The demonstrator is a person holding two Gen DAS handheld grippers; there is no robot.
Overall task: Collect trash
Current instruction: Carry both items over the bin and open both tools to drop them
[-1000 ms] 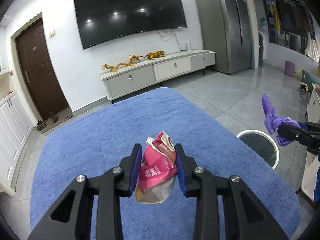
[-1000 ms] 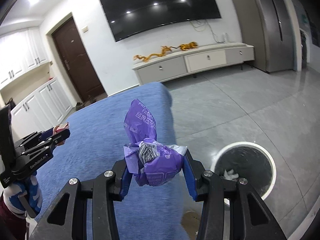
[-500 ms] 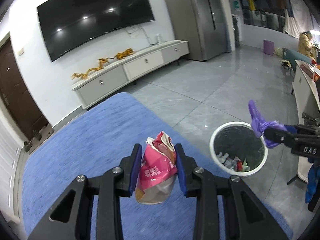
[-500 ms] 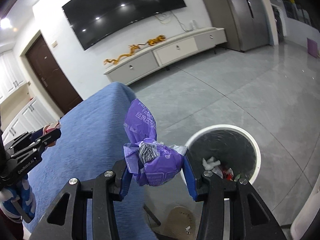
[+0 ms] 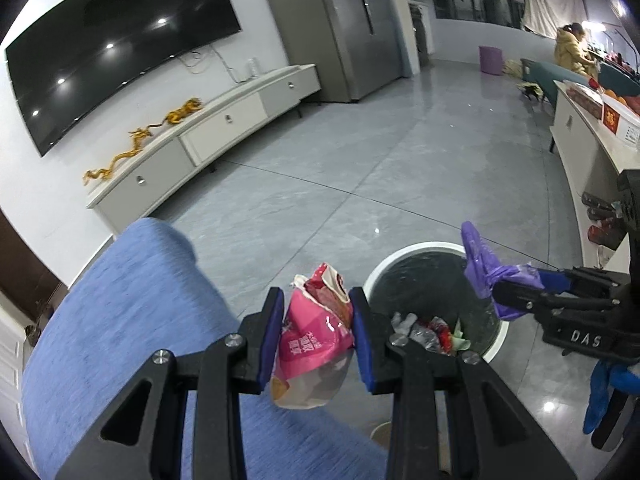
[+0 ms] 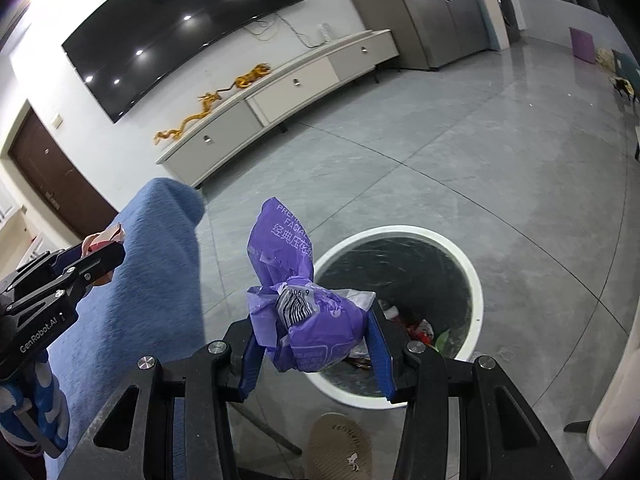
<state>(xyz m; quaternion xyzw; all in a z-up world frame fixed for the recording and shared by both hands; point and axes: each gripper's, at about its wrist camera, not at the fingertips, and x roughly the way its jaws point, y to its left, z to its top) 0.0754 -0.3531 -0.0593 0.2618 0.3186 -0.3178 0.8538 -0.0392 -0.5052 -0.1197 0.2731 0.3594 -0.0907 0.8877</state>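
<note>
The left gripper (image 5: 314,334) is clenching a crumpled pink snack bag (image 5: 316,336) just past the edge of the blue table cover (image 5: 132,320). The right gripper (image 6: 316,338) is grasping a purple wrapper (image 6: 304,304) over the near rim of the white bin (image 6: 478,280), which is sitting on the grey floor (image 5: 360,168) holding other trash (image 5: 428,330).

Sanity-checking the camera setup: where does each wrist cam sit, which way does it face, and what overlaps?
Left wrist: on the left gripper, angled down along its fingers at the pink snack bag it grips, the blue cloth and the trash bin; the right gripper shows too.
Right wrist: on the right gripper, angled down at its purple wrapper over the bin; left gripper, gloved hand and a slipper show.
Shared: bin, cloth, TV, each other's gripper.
</note>
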